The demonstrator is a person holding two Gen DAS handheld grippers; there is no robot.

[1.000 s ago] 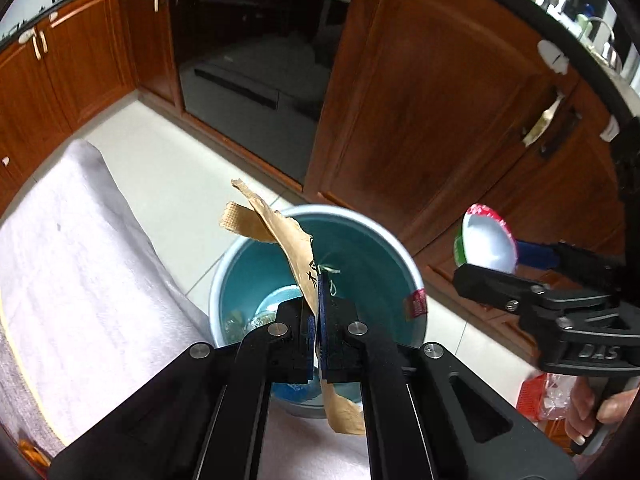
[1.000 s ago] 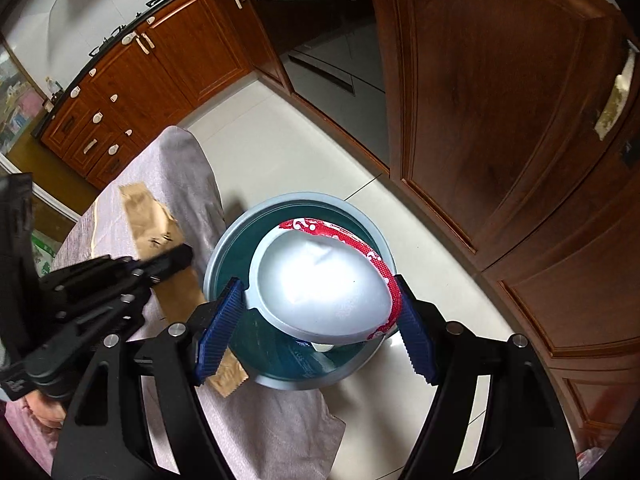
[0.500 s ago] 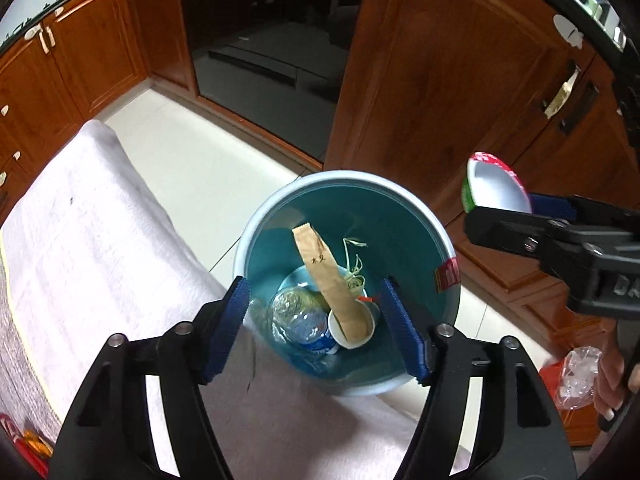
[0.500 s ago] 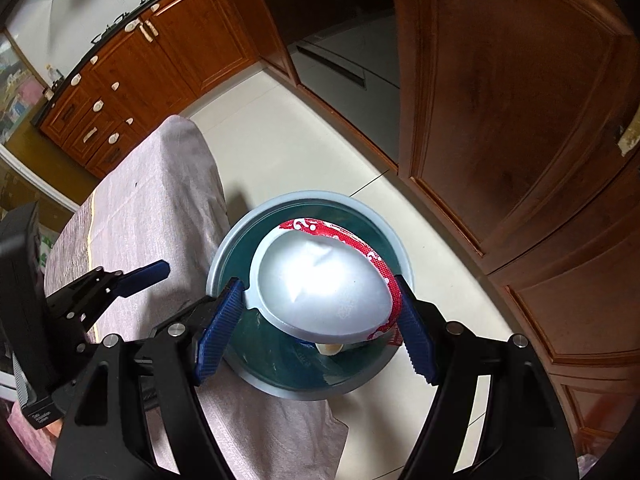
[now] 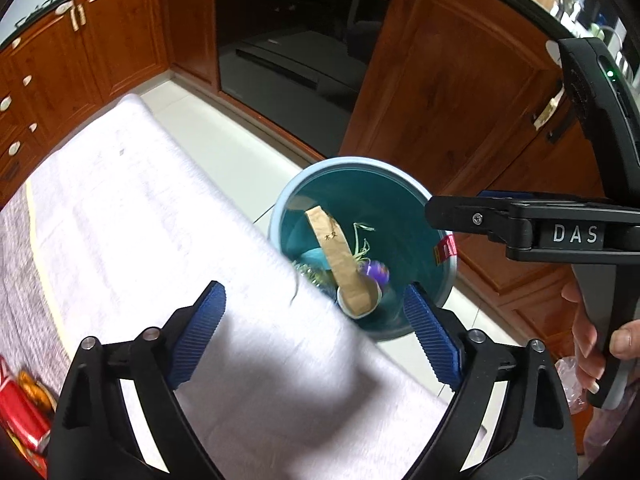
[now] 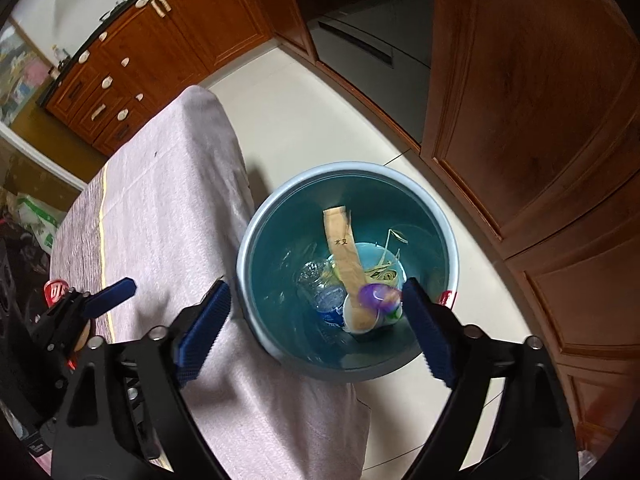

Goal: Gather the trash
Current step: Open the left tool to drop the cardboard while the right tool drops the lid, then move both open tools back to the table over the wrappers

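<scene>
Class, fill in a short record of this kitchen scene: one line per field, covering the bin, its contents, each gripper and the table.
bin: round blue bin on the tiled floor beside the table
contents: brown paper strip, clear plastic bottle, white cup, blurred purple object
left gripper: jaws just opened, empty
right gripper: jaws just opened, empty
table: covered with a pale cloth

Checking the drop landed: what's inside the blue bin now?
Inside the blue bin: a brown paper strip leaning on the wall, a clear plastic bottle, a white cup, pale stringy scraps and a blurred purple item. The bottom beneath them is hidden.
</scene>
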